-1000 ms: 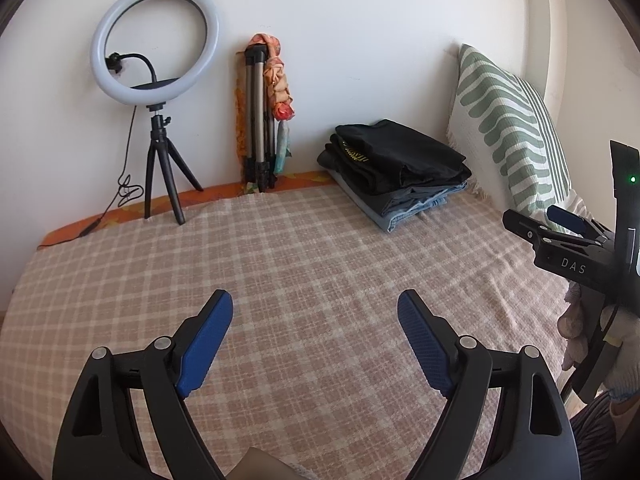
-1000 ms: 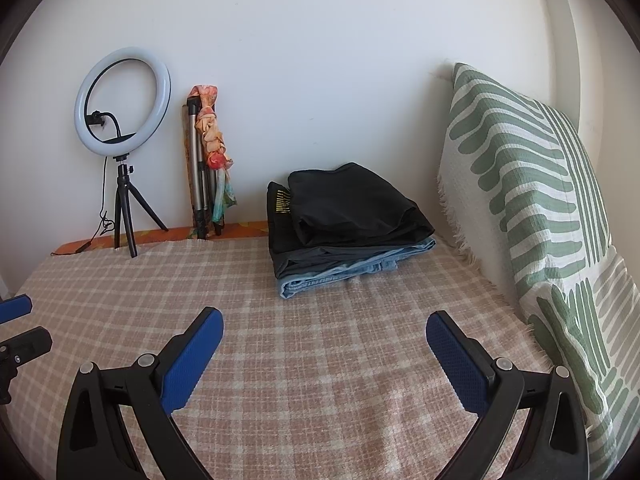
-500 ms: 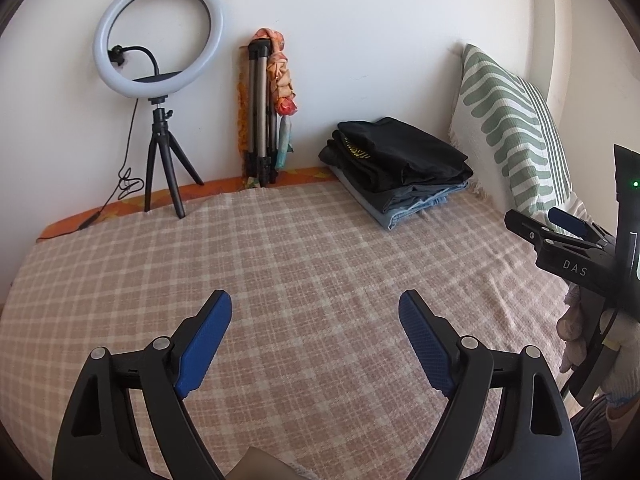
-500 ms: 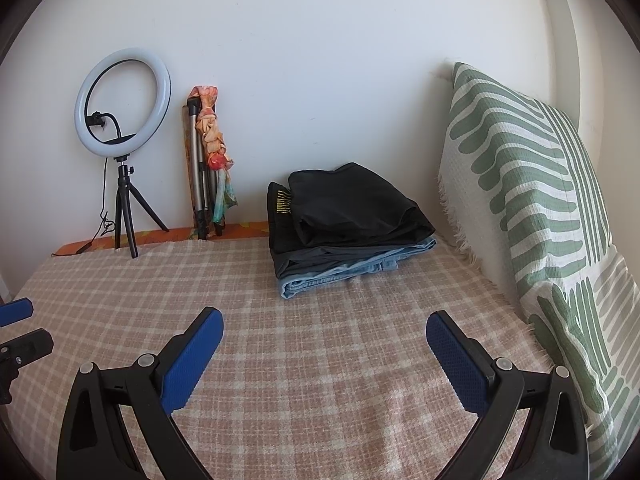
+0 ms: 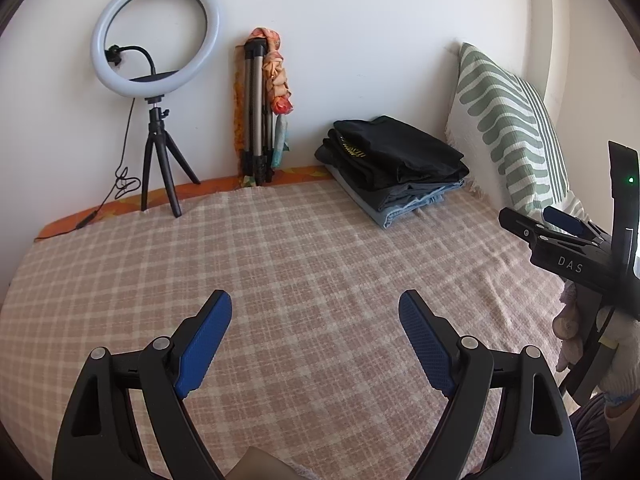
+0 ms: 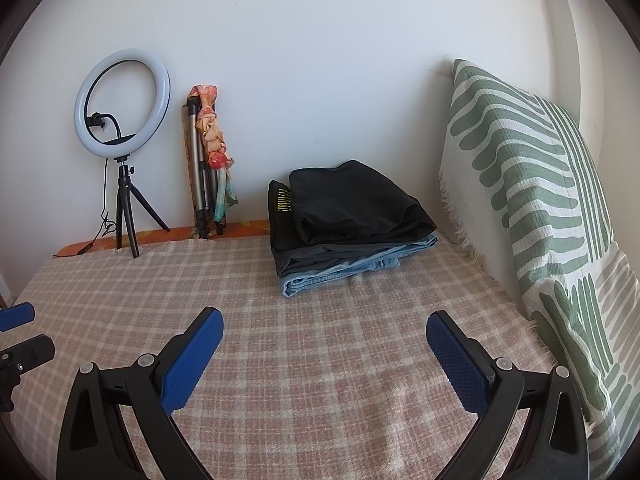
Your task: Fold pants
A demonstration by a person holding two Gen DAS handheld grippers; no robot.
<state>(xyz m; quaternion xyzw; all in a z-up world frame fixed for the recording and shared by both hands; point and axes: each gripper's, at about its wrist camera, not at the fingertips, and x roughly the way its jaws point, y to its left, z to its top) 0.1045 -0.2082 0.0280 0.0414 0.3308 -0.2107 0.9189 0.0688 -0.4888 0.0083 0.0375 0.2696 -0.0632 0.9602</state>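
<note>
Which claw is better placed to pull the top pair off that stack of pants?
Probably the right claw: open and empty, with the stack of pants almost straight ahead. From the left claw, also open, the stack sits farther off to the right.

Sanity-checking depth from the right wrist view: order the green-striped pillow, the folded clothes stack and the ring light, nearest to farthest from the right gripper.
1. Green-striped pillow: along the right edge, its near end beside the right gripper.
2. Folded clothes stack: ahead, centre, by the wall.
3. Ring light: far left corner, on its small tripod.

Both fingers stand open over the checked blanket.
</note>
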